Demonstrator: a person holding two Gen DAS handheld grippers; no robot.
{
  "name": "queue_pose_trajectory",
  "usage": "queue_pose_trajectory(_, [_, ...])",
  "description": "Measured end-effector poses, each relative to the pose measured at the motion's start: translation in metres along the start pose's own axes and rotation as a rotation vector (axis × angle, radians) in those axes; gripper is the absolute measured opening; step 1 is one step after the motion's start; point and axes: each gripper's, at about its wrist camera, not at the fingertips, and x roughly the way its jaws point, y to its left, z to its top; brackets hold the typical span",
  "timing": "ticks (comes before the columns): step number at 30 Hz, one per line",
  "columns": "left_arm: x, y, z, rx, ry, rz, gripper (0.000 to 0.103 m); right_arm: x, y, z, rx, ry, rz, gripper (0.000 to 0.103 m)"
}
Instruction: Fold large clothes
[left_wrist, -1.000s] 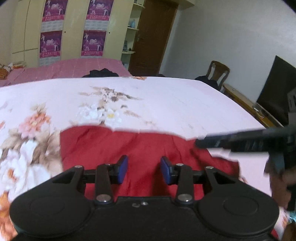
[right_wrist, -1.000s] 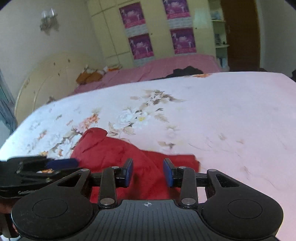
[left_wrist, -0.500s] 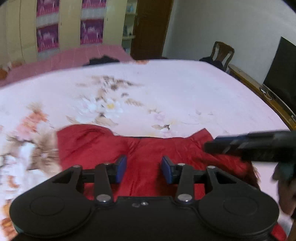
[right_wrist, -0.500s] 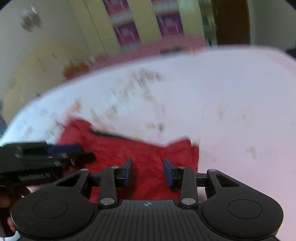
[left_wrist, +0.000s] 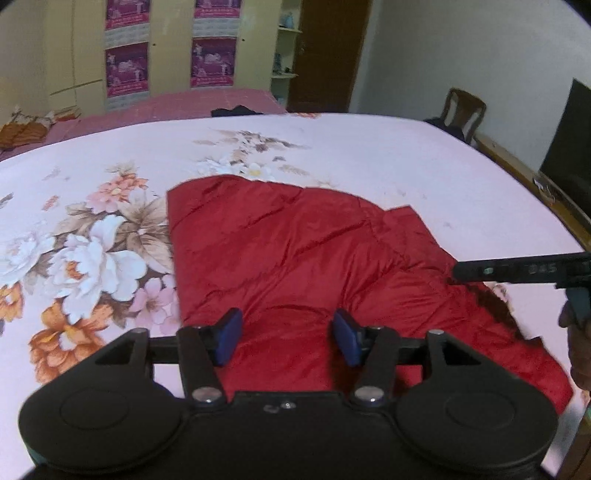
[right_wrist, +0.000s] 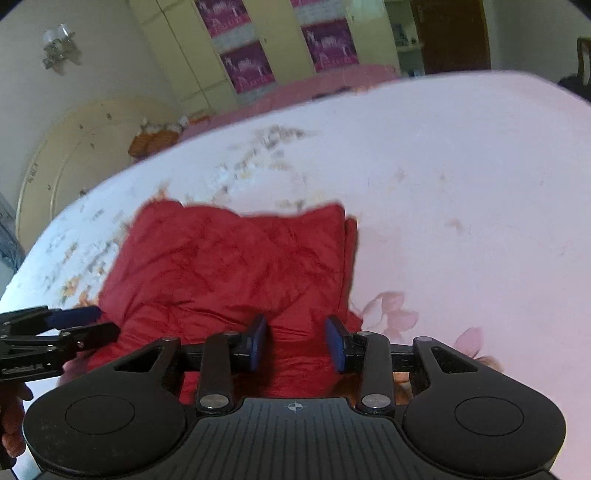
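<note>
- The puffy red quilted coat (left_wrist: 295, 258) lies flat on the pink flowered bed sheet (left_wrist: 369, 158).
- The left gripper (left_wrist: 288, 341) is opening, with nothing pinched.
- The right gripper (right_wrist: 295, 343) is partly apart, with nothing pinched.
- One fold looks laid down; next, grab an edge.
- A yellow wardrobe (left_wrist: 166, 55) stands behind.

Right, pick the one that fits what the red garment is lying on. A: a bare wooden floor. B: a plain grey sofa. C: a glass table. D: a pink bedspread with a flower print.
D: the red garment lies spread on the pink bedspread, whose large printed flowers show beside the garment's left edge.
</note>
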Motion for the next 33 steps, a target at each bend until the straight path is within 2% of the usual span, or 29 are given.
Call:
queue_pose_trajectory(1, [-0.007,0.003,-0.003,-0.021,-0.008,0.008,0.085,-0.010,-0.004,-0.002,0.022,-0.015,0.003,0.037])
queue_pose_trajectory(4, [-0.021,0.015,-0.018,-0.101,-0.008,-0.023,0.087,-0.021,-0.026,-0.009,0.135,-0.013,0.035,0.037])
queue_pose_trajectory(5, [-0.020,0.020,-0.023,-0.131,0.010,-0.032,0.087,-0.022,-0.033,-0.009,0.174,-0.001,0.065,0.049])
queue_pose_trajectory(6, [-0.018,0.025,-0.026,-0.157,0.020,-0.044,0.087,-0.023,-0.037,-0.009,0.205,-0.003,0.085,0.079])
queue_pose_trajectory(7, [-0.017,0.030,-0.029,-0.191,0.026,-0.059,0.087,-0.022,-0.043,-0.011,0.237,-0.016,0.095,0.084])
queue_pose_trajectory(10, [-0.013,0.041,-0.033,-0.281,0.032,-0.110,0.087,-0.013,-0.052,-0.010,0.300,0.006,0.141,0.084])
queue_pose_trajectory(13, [-0.006,0.043,-0.032,-0.301,0.038,-0.136,0.085,0.002,-0.055,-0.012,0.294,0.035,0.137,0.083])
queue_pose_trajectory(19, [-0.002,0.033,-0.027,-0.262,0.055,-0.120,0.085,0.017,-0.049,-0.013,0.260,0.041,0.151,0.083])
queue_pose_trajectory(21, [-0.001,0.032,-0.026,-0.254,0.060,-0.112,0.085,0.022,-0.047,-0.014,0.258,0.056,0.175,0.076])
queue_pose_trajectory(25, [0.000,0.033,-0.026,-0.249,0.063,-0.109,0.086,0.028,-0.044,-0.014,0.263,0.072,0.191,0.075])
queue_pose_trajectory(27, [0.000,0.033,-0.026,-0.246,0.063,-0.111,0.086,0.024,-0.047,-0.013,0.279,0.092,0.218,0.075])
queue_pose_trajectory(30, [-0.001,0.032,-0.024,-0.231,0.064,-0.114,0.086,0.019,-0.055,-0.014,0.332,0.106,0.201,0.075])
queue_pose_trajectory(33, [0.002,0.033,-0.023,-0.222,0.069,-0.119,0.085,0.022,-0.060,-0.018,0.386,0.125,0.226,0.075])
